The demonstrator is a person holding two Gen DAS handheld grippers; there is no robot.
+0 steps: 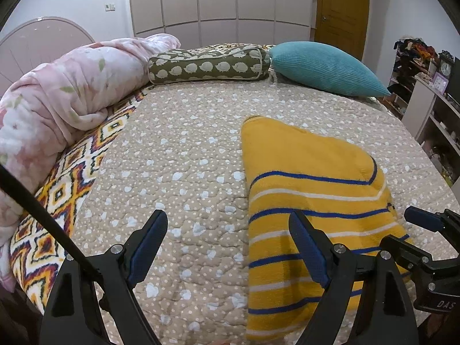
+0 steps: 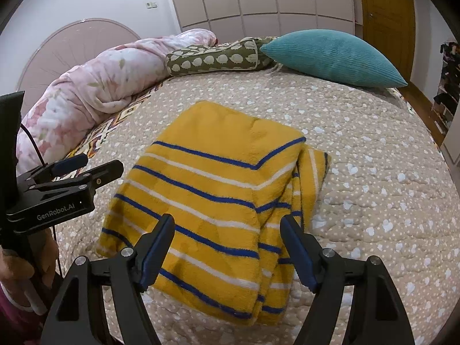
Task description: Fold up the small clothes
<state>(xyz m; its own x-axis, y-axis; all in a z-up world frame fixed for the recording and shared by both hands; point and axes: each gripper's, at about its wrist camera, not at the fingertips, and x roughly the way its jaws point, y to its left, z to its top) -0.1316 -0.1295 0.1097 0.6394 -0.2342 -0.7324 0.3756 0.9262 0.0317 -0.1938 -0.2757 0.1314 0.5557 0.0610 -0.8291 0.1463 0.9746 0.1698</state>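
A yellow garment with blue and white stripes (image 2: 218, 189) lies folded on the beige quilt; it also shows in the left wrist view (image 1: 304, 201) at the right. My right gripper (image 2: 227, 224) is open and empty, just above the garment's near part. My left gripper (image 1: 228, 220) is open and empty, over the quilt at the garment's left edge; its right finger overlaps the garment. The left gripper also shows in the right wrist view (image 2: 92, 165) at the left, open. The right gripper's finger (image 1: 422, 218) shows at the right edge of the left wrist view.
The beige quilt with white hearts (image 1: 178, 149) covers the bed. A rolled pink blanket (image 1: 69, 92), a green hedgehog-print cushion (image 1: 207, 64) and a teal cushion (image 1: 325, 67) lie along the far side. Shelves (image 1: 431, 100) stand to the right. A patterned blanket (image 1: 66, 189) lies at left.
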